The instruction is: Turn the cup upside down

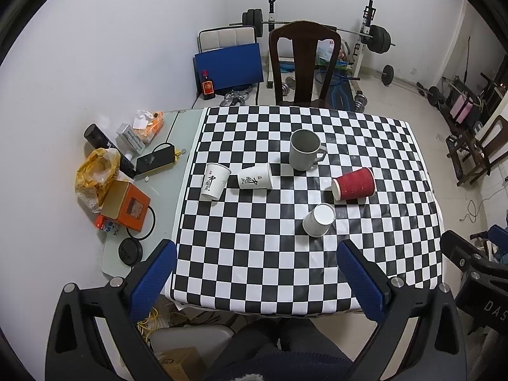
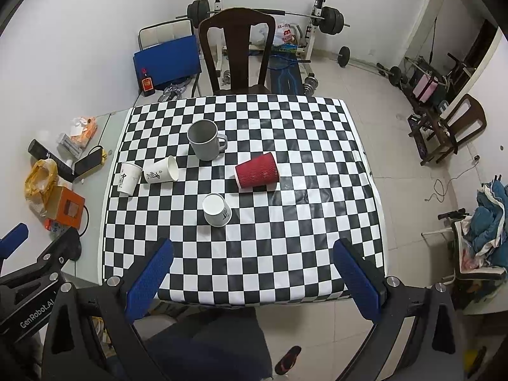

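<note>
Blue ribbed claw pads, glossy checkered cloth, ridged red cup sideways.

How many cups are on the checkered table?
5: a grey mug at the back, a red cup lying right, two white cups left, one white cup upside down in front.

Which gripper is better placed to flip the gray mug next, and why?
Left, probably. Both grippers are open and back from the table. In the left wrist view the gray mug sits ahead between the left gripper fingers; in the right wrist view it lies left of the right gripper, handle pointing right.
</note>
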A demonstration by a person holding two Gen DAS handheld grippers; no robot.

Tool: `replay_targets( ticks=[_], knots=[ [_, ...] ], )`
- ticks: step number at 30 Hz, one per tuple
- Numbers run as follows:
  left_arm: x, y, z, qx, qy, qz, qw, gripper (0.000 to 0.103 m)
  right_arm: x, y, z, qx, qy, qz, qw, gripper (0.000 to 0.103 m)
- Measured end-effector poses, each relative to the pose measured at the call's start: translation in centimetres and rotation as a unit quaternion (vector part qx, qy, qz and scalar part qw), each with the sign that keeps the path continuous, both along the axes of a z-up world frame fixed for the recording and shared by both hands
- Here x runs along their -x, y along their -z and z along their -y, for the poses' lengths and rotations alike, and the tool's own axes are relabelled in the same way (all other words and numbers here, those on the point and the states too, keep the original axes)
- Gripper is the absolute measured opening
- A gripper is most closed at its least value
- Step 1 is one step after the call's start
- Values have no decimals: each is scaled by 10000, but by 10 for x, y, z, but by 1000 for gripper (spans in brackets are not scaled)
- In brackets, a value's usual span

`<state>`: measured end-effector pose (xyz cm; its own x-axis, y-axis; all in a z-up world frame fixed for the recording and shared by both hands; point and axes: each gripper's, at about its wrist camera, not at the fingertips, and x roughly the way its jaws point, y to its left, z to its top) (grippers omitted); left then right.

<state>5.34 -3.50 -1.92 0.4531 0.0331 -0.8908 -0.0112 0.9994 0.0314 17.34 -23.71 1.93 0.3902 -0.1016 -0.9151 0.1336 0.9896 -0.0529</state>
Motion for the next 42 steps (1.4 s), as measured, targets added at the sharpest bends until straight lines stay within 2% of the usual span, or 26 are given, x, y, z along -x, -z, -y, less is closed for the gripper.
replay_targets(
  ticks=[17,24,31,42],
  knots=[
    [1,0,2,-24,-19,-23,10000,103,3,-3,-1,2,27,-48,10000,101],
    [8,3,-8,-87,-88,-115,9999,103,23,-8,-6,49,53,-101,9999,101],
    [14,3,-3,-110,-52,-132,9998,103,9,-1,4,29,58,-203,9998,101],
    [19,1,-5,-108,-52,-124,9999,103,9,-3,3,27,77,-210,9997,101]
  ],
)
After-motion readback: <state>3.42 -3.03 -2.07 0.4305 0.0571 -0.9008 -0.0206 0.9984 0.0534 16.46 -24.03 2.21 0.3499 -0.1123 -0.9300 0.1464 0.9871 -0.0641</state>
